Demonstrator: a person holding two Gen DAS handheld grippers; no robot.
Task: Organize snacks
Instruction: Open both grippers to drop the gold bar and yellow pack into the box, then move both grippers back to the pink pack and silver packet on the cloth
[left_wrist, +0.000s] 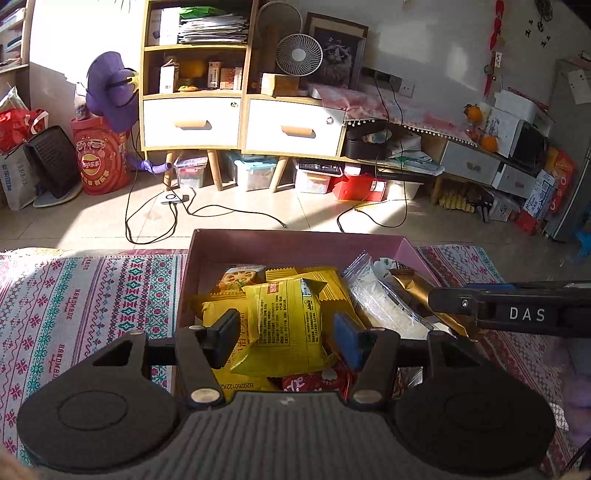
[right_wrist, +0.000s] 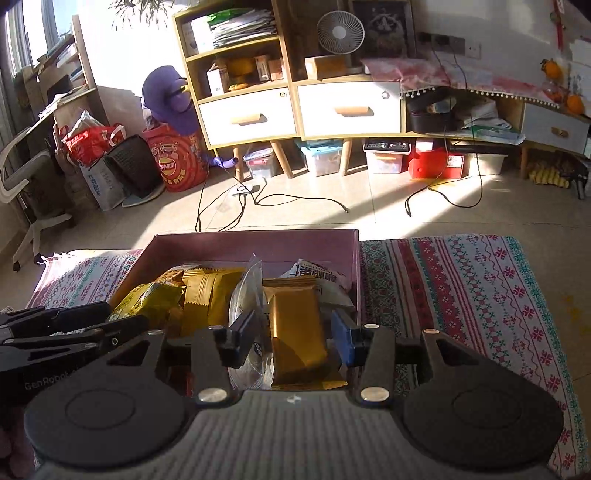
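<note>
A pink box (left_wrist: 295, 242) full of snack packets sits on a patterned cloth; it also shows in the right wrist view (right_wrist: 255, 243). My left gripper (left_wrist: 286, 334) is over the box with its fingers on both sides of a yellow snack packet (left_wrist: 286, 325), shut on it. My right gripper (right_wrist: 291, 332) is over the right part of the box, fingers on both sides of a gold bar packet (right_wrist: 295, 328), shut on it. That bar (left_wrist: 417, 288) and the right gripper's arm (left_wrist: 517, 306) show at the right of the left wrist view. A clear packet (right_wrist: 245, 299) stands beside the bar.
The patterned cloth (left_wrist: 92, 295) spreads left and right of the box (right_wrist: 461, 295). Beyond the table edge is tiled floor with cables (left_wrist: 177, 210), wooden cabinets with white drawers (left_wrist: 192, 122), storage bins and bags.
</note>
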